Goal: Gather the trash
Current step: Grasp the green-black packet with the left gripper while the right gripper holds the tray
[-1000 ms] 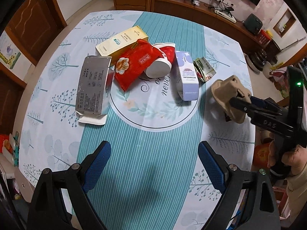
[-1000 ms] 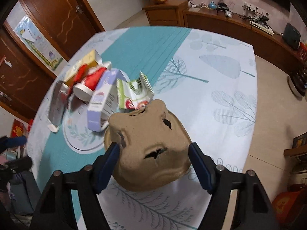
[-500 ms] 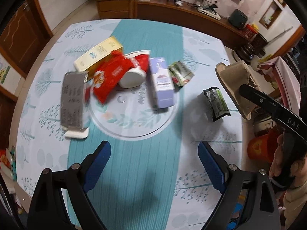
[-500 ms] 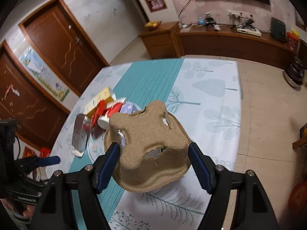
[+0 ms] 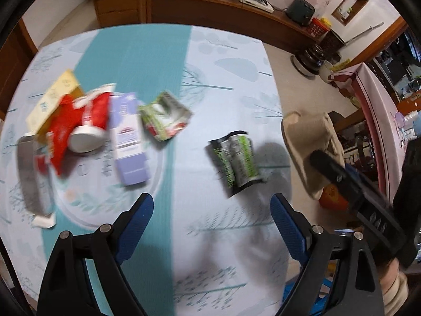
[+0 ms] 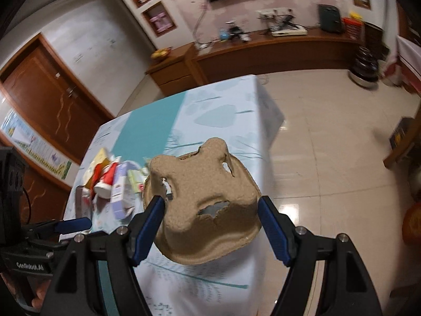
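Tablecloth (image 5: 223, 60) litter (image 5: 79, 131) motion-blurred

Torn brown pulp cup tray (image 6: 208, 205) held aloft; wrappers (image 5: 236, 163) and cartons (image 5: 129, 142) litter the tablecloth.

Bare tablecloth (image 5: 215, 237) near side; green wrapper (image 5: 235, 163) ahead, litter pile (image 5: 86, 131) left.

Pulp tray (image 6: 208, 208): lifted off the table, carried past its edge over the floor.
Green-black wrapper (image 5: 236, 162): uncovered where the tray sat.
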Available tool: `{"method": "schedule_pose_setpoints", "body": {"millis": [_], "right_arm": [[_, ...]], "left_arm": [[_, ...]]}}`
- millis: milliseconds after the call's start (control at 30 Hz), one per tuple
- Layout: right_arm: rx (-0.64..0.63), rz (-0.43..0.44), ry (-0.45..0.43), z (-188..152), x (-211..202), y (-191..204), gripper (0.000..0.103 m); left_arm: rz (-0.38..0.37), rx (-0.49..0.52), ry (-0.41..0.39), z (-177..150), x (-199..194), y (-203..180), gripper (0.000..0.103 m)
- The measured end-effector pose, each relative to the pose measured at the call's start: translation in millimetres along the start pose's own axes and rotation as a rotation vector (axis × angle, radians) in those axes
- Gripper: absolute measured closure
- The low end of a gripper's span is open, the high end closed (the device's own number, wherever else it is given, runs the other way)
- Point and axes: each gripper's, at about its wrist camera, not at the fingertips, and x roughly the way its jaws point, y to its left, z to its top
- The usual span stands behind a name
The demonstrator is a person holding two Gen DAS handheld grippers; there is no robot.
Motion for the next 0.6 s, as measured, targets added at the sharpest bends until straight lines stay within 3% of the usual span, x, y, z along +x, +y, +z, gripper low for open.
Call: {"method": "schedule_pose_setpoints", "body": {"millis": [167,367,433,500,533,600], "right_arm": [[0.044,-0.032,-0.012,-7.1,0.4,-21.2,0.030],[0.106,-0.040,-0.011,-14.2,1.5,-45.9,0.030],[0.115,-0.039,-0.008,-16.7,1.2,-50.2,0.030],[0.120,-0.035,0.001,-19.9,3.2,-52.6,0.030],[0.121,-0.033,0.004,-20.8,3.2,-52.8,0.030],[0.120,-0.028,0.011,-24.4,4.1,-53.0,0.030]], "left_arm": [[-0.030,-0.048,0.051,20.7,35.9,-19.8,0.014],[0.033,-0.098,0.122,36.2,80.5,-32.0,0.015],[0.053,-0.102,0.140,38.4,92.2,-35.4,0.023],[0.061,-0.107,0.162,39.2,101.9,-36.8,0.042],[0.068,-0.105,0.159,40.0,104.1,-38.4,0.042],[0.066,-0.085,0.151,41.2,105.1,-43.8,0.064]]}}
